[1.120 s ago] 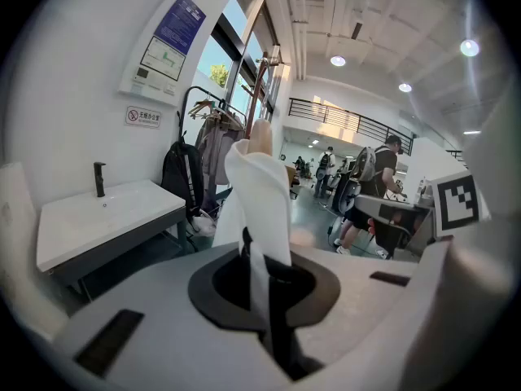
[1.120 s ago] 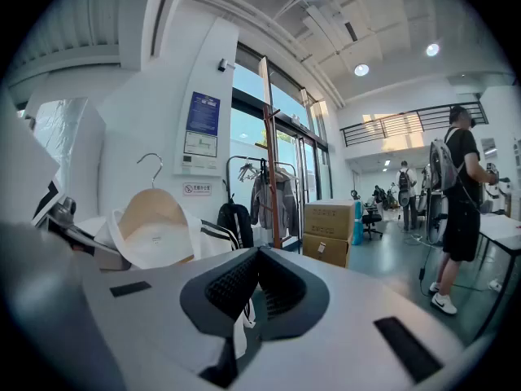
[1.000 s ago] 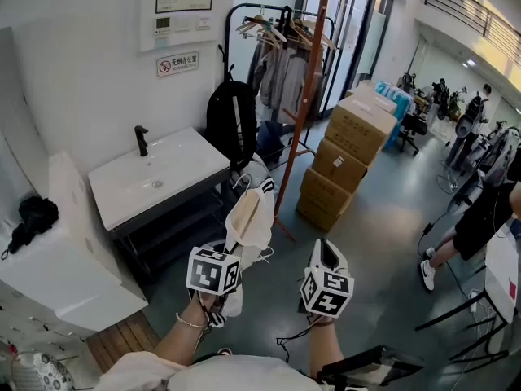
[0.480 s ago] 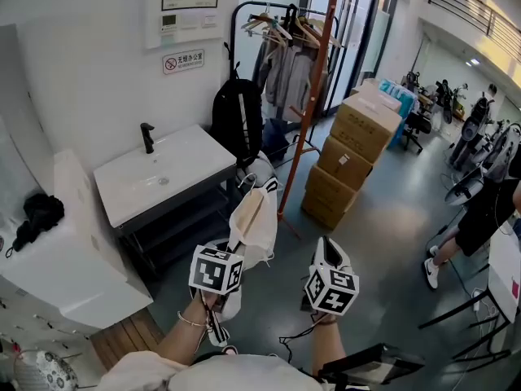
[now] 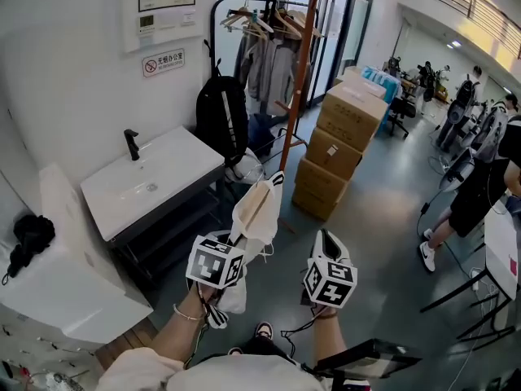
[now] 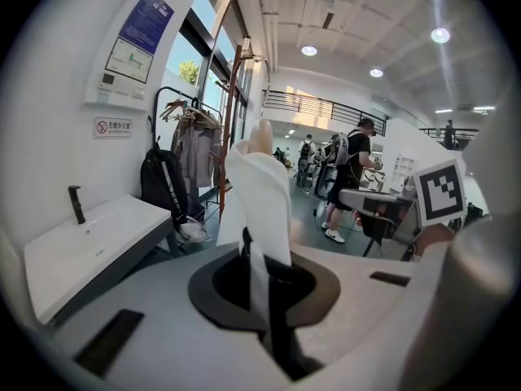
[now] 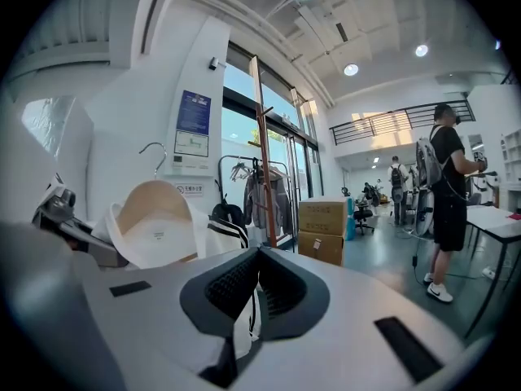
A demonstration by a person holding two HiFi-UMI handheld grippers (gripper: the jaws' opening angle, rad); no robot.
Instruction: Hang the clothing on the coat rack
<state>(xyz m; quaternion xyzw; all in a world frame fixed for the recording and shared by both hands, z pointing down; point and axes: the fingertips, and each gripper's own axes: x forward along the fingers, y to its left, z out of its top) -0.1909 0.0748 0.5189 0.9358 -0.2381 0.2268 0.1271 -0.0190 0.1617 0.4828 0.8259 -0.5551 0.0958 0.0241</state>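
Note:
A white garment point(image 5: 256, 210) with black trim hangs on a wooden hanger. My left gripper point(image 5: 230, 244) is shut on it from below and holds it upright in front of me. In the left gripper view the white cloth point(image 6: 264, 177) runs up out of the closed jaws of that gripper point(image 6: 262, 261). My right gripper point(image 5: 326, 241) is beside it on the right, shut and holding nothing. In the right gripper view, the garment's collar point(image 7: 155, 226) appears to the left of the gripper point(image 7: 259, 255). The orange-brown coat rack pole point(image 5: 299, 80) stands ahead, beyond the garment.
A black clothes rail point(image 5: 244, 23) with grey clothes and hangers stands behind the pole. A black backpack point(image 5: 224, 120) hangs by a white sink point(image 5: 155, 182) on the left. Stacked cardboard boxes point(image 5: 338, 137) are right of the pole. People point(image 5: 480, 194) and a table edge point(image 5: 501, 259) are at the right.
The scene has shifted a little as the person moves towards the rack, and a shoe now shows below. Both grippers and the garment keep the same pose.

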